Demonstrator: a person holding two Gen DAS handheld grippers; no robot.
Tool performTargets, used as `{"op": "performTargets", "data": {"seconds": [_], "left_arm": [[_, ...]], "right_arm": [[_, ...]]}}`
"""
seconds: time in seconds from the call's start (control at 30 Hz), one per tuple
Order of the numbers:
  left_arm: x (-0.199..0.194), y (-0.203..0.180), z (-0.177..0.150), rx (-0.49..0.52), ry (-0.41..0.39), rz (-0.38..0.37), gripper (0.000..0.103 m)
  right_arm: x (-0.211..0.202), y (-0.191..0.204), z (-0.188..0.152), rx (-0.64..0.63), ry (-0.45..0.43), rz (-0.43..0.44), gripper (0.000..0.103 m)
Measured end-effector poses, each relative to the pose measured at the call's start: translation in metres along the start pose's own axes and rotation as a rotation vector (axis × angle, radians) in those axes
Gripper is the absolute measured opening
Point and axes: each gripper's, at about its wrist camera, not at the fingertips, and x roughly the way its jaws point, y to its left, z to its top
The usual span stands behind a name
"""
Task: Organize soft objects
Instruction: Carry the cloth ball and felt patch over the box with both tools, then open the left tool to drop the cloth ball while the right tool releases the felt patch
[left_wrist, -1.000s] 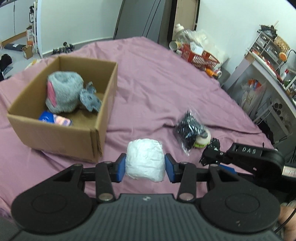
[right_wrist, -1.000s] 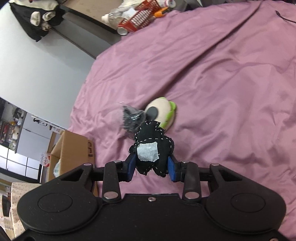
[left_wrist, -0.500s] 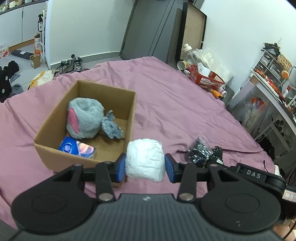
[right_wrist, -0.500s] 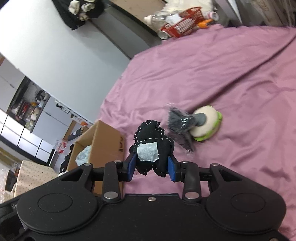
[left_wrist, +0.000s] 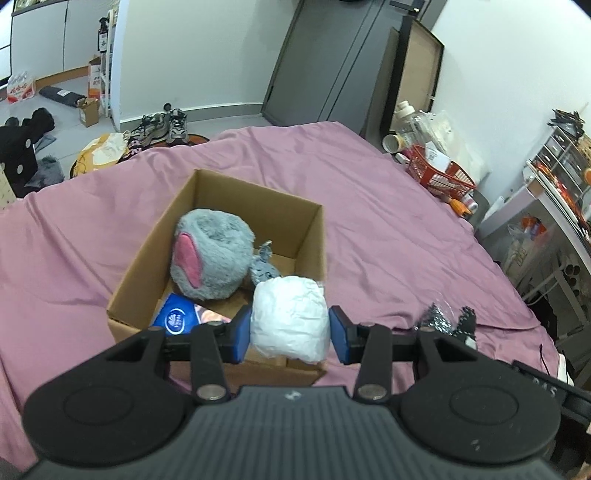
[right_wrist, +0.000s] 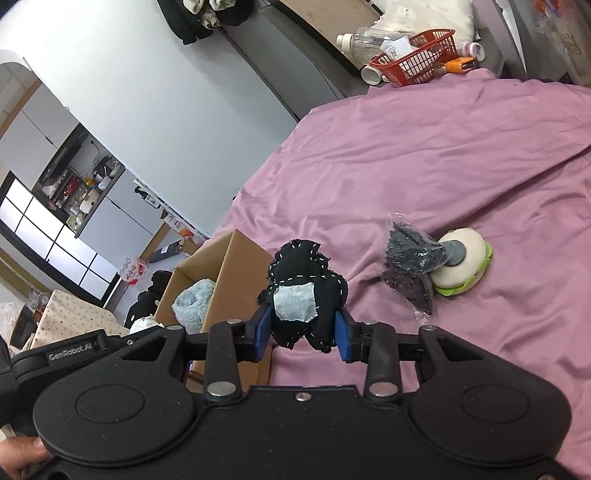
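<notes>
My left gripper (left_wrist: 290, 330) is shut on a white crumpled soft bundle (left_wrist: 290, 317), held above the near right corner of an open cardboard box (left_wrist: 147, 254). Inside the box lie a grey plush with a pink ear (left_wrist: 210, 254), a small grey toy (left_wrist: 263, 267) and a blue packet (left_wrist: 175, 319). My right gripper (right_wrist: 303, 332) is shut on a black stitched cloth toy with a pale patch (right_wrist: 306, 284), just right of the box (right_wrist: 236, 266). On the purple sheet lie a bag of dark material (right_wrist: 408, 262) and a cream-and-green plush (right_wrist: 463, 267).
A red basket (left_wrist: 437, 173) with bottles and a cup stands past the bed's far right corner. Metal shelving (left_wrist: 554, 206) lines the right side. Shoes and bags lie on the floor beyond the bed. A hand (right_wrist: 18, 461) grips the right tool's handle at lower left.
Both grippers moved toward the box with their loads. The box now sits right in front of the left gripper, under the white bundle. The right view rolled and the box came nearer.
</notes>
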Motion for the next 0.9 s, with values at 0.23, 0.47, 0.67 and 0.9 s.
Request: {"op": "performTargets", "data": {"seconds": [0.23,0.47,0.67,0.9], "left_arm": [[0.011,0.008,0.003,-0.018,0.008,-0.013,0.047],[0.018,0.025,0.006,-0.059,0.032,-0.003,0.056],[0.013,0.038,0.012,-0.058,0.025,0.017,0.062],[0.009,0.056,0.023,-0.077,0.021,0.040,0.067]], "right_arm": [[0.008,0.015,0.004,-0.042,-0.001,0.019,0.035],[0.024,0.045,0.011,-0.101,0.012,0.055,0.035],[0.042,0.075,0.018,-0.157,0.033,0.093,0.035],[0.059,0.102,0.015,-0.197,0.077,0.113,0.036]]}}
